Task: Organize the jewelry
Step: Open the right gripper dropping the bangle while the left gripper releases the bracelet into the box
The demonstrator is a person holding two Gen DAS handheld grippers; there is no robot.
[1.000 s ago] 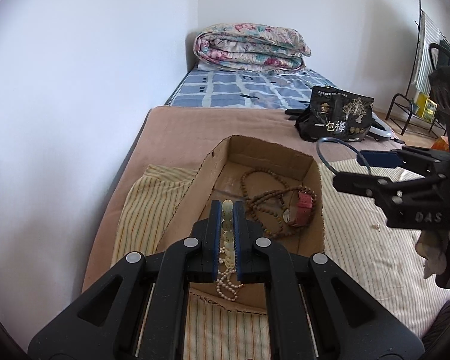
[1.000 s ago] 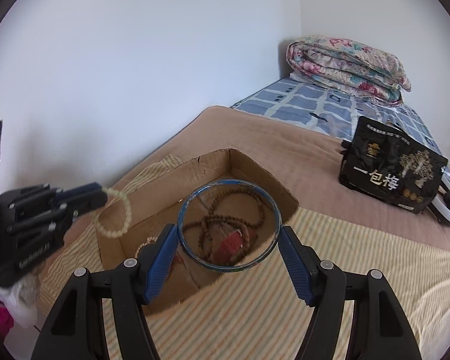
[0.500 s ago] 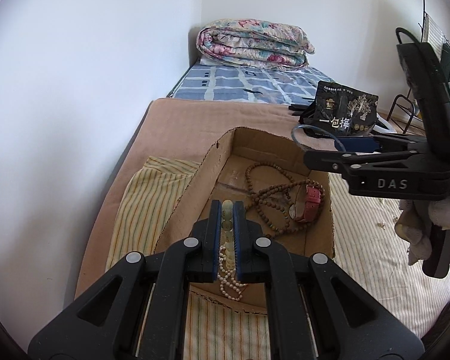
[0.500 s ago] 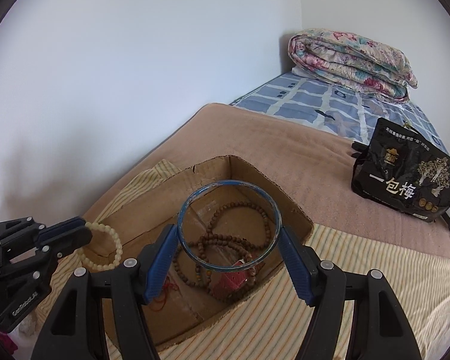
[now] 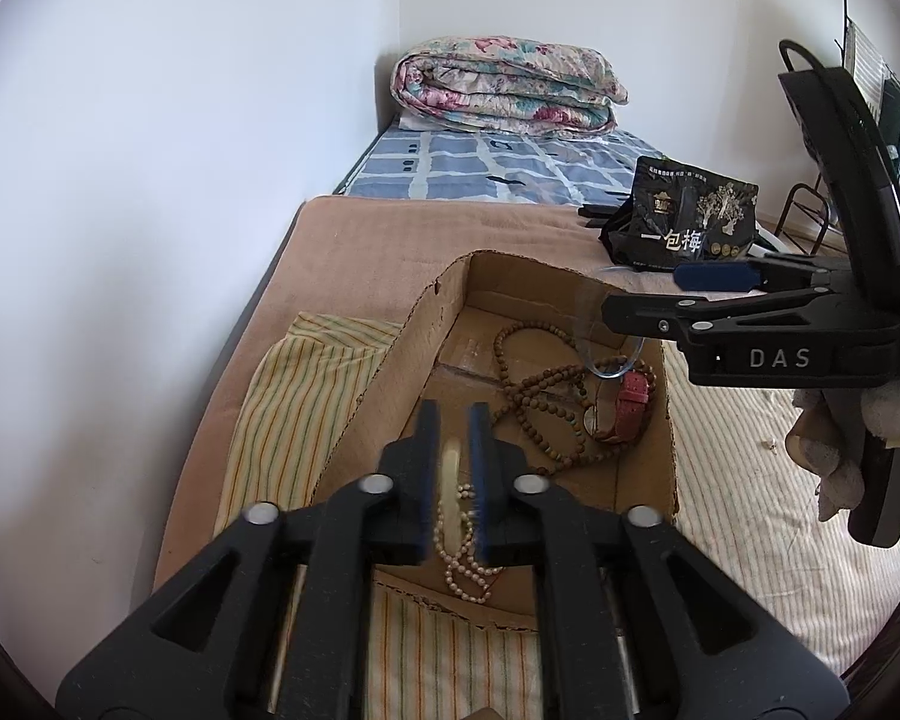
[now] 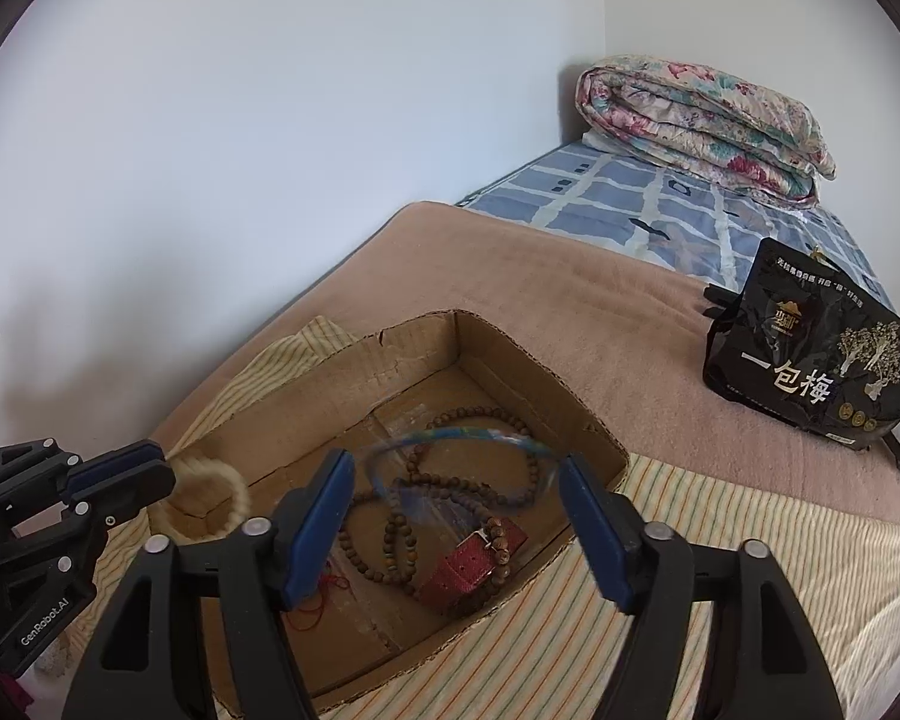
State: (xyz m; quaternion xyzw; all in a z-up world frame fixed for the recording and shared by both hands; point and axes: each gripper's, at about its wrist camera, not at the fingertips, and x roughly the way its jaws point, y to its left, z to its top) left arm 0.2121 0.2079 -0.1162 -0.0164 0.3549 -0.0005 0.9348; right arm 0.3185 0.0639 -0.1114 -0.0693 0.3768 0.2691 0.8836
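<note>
Your left claw (image 5: 450, 420) sits nearest, over the near end of the cardboard box (image 5: 642, 300). Its jaws have just been parting, and the cream bead bracelet (image 5: 450, 480) is between them, blurred; the pads stand slightly off it on both sides, so the claw reads as open with the bracelet loose in the gap. Below it a small pale bead strand (image 5: 465, 564) lies on the near box floor.

Your right claw (image 6: 456, 516) is over the box from the other side, and its jaws have also just been widening. The blue bangle (image 6: 462, 435) lies between the pads as a motion-smeared ring, tilted and clear of both pads, so this claw is open too and nothing is gripped.

Inside the box, past both claws, you have the long brown bead necklace (image 6: 444, 492) coiled on the floor, with the red watch strap (image 6: 471, 564) lying across its near loops.

The box rests on a striped yellow cloth (image 6: 720, 546) spread over the brown blanket (image 6: 570, 300) on the bed. Further back on the blanket stands a black snack bag (image 6: 810, 366), upright. Beyond that comes the blue checked sheet (image 6: 630, 204), and at the far corner against the wall, a folded floral quilt (image 6: 702, 120).
</note>
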